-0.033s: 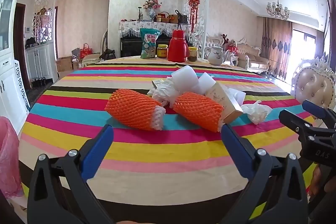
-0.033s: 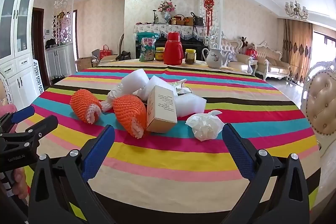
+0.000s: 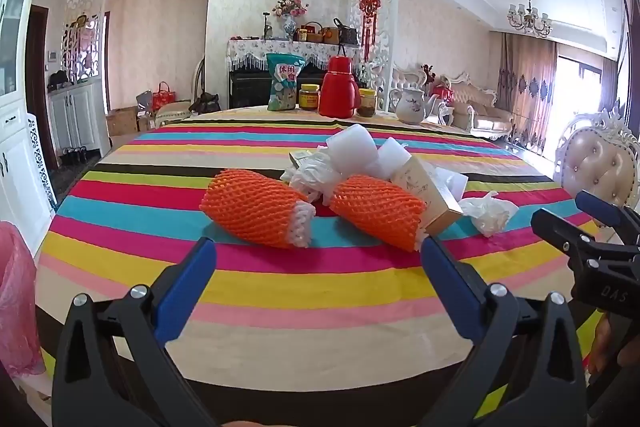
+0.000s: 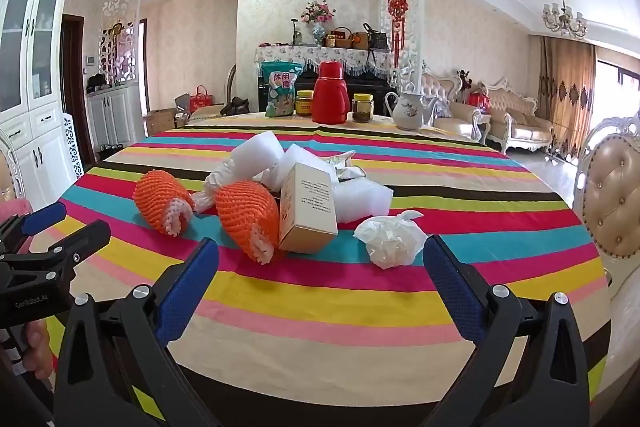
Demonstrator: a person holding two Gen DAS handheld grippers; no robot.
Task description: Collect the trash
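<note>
Left wrist view: a heap of trash is seen in the middle of a round table (image 3: 120,187) covered with a striped cloth. Two orange foam nets (image 3: 256,213) (image 3: 376,211) with white ends are laid side by side at the front of the heap. Behind them white foam blocks (image 3: 354,147), crumpled white plastic (image 3: 312,173) and a beige carton (image 3: 430,193) are piled, touching one another. A crumpled white bag (image 3: 490,213) is placed a little apart, to the right of the carton.

The left gripper (image 3: 318,269) is held wide open and nothing is held between its blue pads. The first net is found just beyond the left pad, and the second net ends close to the tip of the right pad; no contact is seen. The right gripper (image 3: 592,223) is seen at the right edge of this view.

In the right wrist view, the right gripper (image 4: 320,267) is also opened wide and is empty. The carton (image 4: 308,211) is leaned on the second net (image 4: 248,219), and the bag (image 4: 390,237) is found near the right pad, not touched. A pink bag (image 3: 16,299) is hung at the left table edge. At the far side a red flask (image 3: 340,87), jars, a snack pack (image 3: 283,83) and a white jug (image 3: 410,105) are stood.
</note>
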